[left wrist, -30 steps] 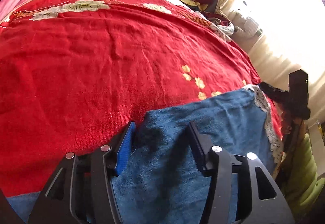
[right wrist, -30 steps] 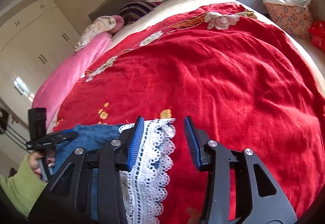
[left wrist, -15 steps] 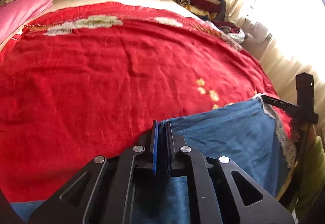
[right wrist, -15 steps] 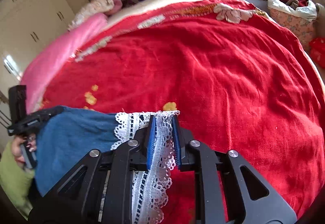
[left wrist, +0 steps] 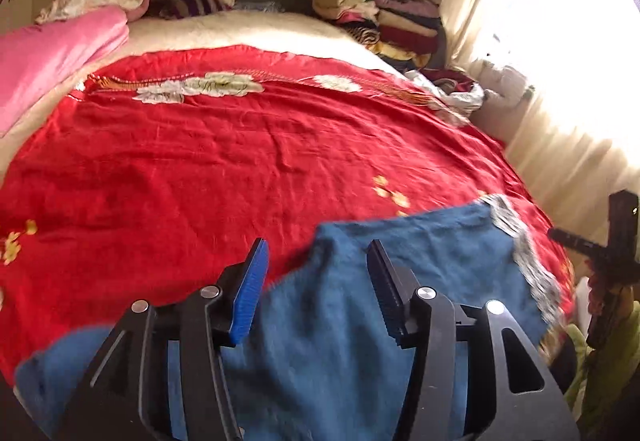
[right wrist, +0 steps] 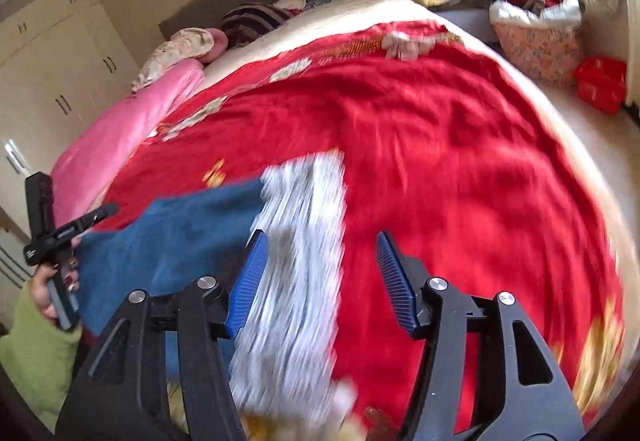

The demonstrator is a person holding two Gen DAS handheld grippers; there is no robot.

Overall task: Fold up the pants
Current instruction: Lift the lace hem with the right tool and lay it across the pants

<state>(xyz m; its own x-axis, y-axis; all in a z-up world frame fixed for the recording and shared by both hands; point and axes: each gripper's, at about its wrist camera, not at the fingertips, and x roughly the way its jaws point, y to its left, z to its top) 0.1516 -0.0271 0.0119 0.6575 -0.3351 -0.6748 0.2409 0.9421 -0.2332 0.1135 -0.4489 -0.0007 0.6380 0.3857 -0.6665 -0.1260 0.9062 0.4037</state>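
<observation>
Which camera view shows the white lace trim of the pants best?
The left wrist view: the lace trim runs along the blue pants edge, only slightly blurred. In the right wrist view it is larger but heavily smeared by motion.

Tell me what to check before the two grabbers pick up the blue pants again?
1. Left gripper open: ok, its fingers are spread apart with nothing between them.
2. Right gripper open: ok, fingers spread, nothing pinched.
3. Blue pants lying on the red bedspread: ok, they rest on it at the near edge.
4. White lace trim within reach of the right gripper: ok, it lies just ahead of its fingers.
5. Pants folded flat and neat: cannot tell, the cloth is blurred in both views.
6. Room to fold on the bed: ok, the bedspread beyond the pants shows only wrinkles.
</observation>
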